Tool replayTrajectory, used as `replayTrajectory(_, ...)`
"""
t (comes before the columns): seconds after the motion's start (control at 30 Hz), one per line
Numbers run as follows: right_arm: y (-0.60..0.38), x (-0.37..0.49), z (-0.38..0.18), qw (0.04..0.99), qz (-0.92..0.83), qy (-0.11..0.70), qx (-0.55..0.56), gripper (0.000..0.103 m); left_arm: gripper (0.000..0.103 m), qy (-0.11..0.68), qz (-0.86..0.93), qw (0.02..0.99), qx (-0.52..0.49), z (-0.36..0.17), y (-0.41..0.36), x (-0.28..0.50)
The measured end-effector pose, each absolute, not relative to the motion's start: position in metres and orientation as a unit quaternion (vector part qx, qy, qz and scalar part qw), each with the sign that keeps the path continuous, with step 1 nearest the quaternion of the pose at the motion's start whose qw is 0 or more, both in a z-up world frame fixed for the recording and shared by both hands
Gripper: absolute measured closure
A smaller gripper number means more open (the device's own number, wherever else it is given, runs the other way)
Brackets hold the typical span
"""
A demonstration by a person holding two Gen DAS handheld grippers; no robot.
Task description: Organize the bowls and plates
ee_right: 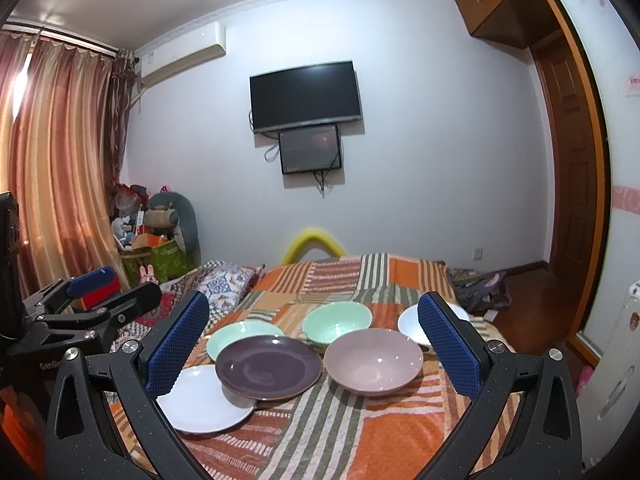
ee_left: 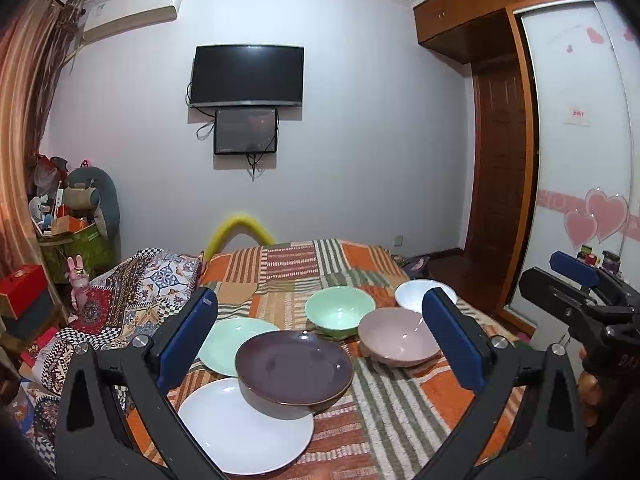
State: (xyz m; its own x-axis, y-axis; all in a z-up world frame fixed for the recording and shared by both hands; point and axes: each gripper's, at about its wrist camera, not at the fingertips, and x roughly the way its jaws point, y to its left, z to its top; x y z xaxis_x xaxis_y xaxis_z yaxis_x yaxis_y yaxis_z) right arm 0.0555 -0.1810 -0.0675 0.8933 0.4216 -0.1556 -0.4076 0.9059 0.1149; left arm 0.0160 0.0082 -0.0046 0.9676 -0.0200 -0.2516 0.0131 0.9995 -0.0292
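Two hand-held grippers hover above a bed covered by an orange, green and cream striped patchwork blanket (ee_right: 340,432), both released with jaws spread wide and nothing between them. The left gripper (ee_left: 320,336) and the right gripper (ee_right: 312,344) each look forward over the dishes, side by side. Nearest lies a white plate (ee_right: 200,404) flat on the blanket. A dark purple plate (ee_right: 268,366) rests partly on top of it, tilted, its far edge overlapping a mint green plate (ee_right: 240,336) behind. To the right, apart from the plates, sits a pinkish-mauve bowl (ee_right: 372,360); behind it a mint green bowl (ee_right: 336,320), and farther right a white bowl (ee_right: 412,322), partly hidden by a gripper finger. Nothing appears sorted yet. A sensible first move would be pinching the purple plate by its raised, overhanging rim, where a finger can slip beneath. The soft blanket may let rims sink, so gripping a flat-lying plate looks harder. Beyond the bed, a television (ee_right: 306,94) hangs on the far wall.
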Motion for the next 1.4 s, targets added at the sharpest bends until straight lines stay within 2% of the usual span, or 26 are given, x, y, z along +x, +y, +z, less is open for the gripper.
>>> replayTrajectory(0.23,-0.169,0.083,-0.085,0.958,0.241,0.146,0.048,0.001,0.0,0.183,0.0,0.983,0.021,-0.025,0.031,0.044)
replayTrajectory(0.37,-0.157,0.099,-0.098,0.951,0.249,0.179,0.042,0.017,0.002,0.214,-0.003,0.977,-0.001,-0.041,0.048,0.062)
replayTrajectory(0.43,-0.151,0.111,-0.107,0.942,0.258,0.208,0.044,0.025,0.008,0.232,0.0,0.973,-0.015,-0.05,0.06,0.073)
replayTrajectory(0.47,-0.149,0.116,-0.111,0.938,0.262,0.222,0.045,0.031,0.015,0.241,0.0,0.97,-0.022,-0.055,0.065,0.079)
replayTrajectory(0.6,-0.138,0.136,-0.13,0.924,0.266,0.271,0.04,0.046,0.026,0.273,0.008,0.961,-0.04,-0.072,0.088,0.104)
replayTrajectory(0.87,-0.11,0.17,-0.165,0.896,0.279,0.346,0.018,0.066,0.052,0.357,0.015,0.932,-0.061,-0.116,0.125,0.165)
replayTrajectory(0.9,-0.107,0.174,-0.169,0.892,0.277,0.356,0.017,0.068,0.055,0.37,0.018,0.926,-0.071,-0.122,0.132,0.173)
replayTrajectory(1.0,-0.101,0.184,-0.181,0.884,0.272,0.38,0.019,0.072,0.059,0.394,0.021,0.914,-0.097,-0.139,0.15,0.192)
replayTrajectory(1.13,-0.096,0.196,-0.191,0.885,0.245,0.395,0.009,0.073,0.067,0.412,0.016,0.903,-0.122,-0.157,0.16,0.21)
replayTrajectory(1.23,-0.091,0.207,-0.198,0.882,0.232,0.41,0.012,0.08,0.071,0.417,0.001,0.9,-0.129,-0.164,0.16,0.223)
replayTrajectory(1.4,-0.083,0.217,-0.206,0.88,0.209,0.426,0.01,0.085,0.076,0.422,-0.024,0.897,-0.129,-0.169,0.16,0.241)
